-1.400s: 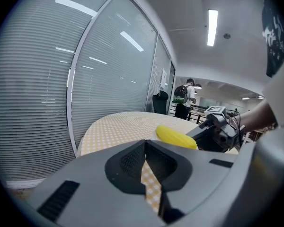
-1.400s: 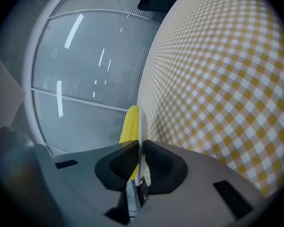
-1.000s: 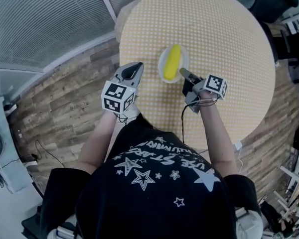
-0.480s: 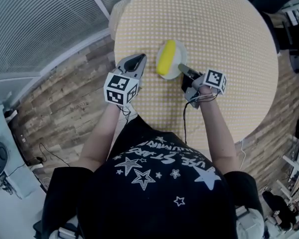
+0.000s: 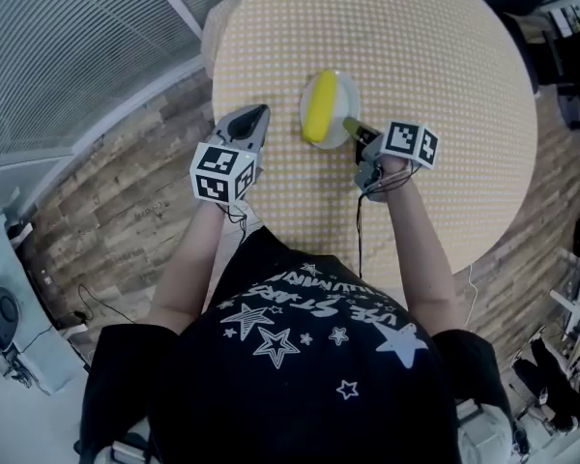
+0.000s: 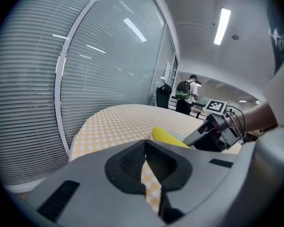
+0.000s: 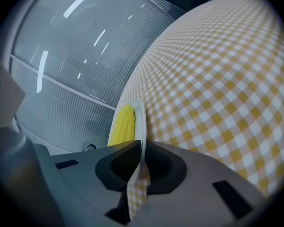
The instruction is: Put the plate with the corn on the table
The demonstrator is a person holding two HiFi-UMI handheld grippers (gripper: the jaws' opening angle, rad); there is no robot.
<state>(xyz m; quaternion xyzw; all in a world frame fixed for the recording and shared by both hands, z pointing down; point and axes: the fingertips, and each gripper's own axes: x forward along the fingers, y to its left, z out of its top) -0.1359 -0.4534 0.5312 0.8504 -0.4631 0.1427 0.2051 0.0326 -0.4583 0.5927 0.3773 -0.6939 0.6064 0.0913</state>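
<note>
A yellow corn cob (image 5: 319, 107) lies on a small white plate (image 5: 341, 92) over the near left part of the round checked table (image 5: 425, 37). My right gripper (image 5: 352, 127) is shut on the plate's near rim. In the right gripper view the plate (image 7: 140, 115) runs edge-on into the jaws, with the corn (image 7: 122, 124) on its left side. Whether the plate touches the cloth I cannot tell. My left gripper (image 5: 255, 116) is shut on nothing at the table's left edge, a little left of the plate. The left gripper view shows the corn (image 6: 166, 136) just past its jaws.
Wooden floor (image 5: 116, 211) lies left of the table, and a glass wall with blinds (image 6: 61, 74) stands beyond it. A cable (image 5: 359, 230) hangs from the right gripper. A person with a backpack (image 6: 185, 90) stands far off beyond the table.
The right gripper has carried the plate and corn a little further in over the table. The left gripper has shifted slightly left, still shut.
</note>
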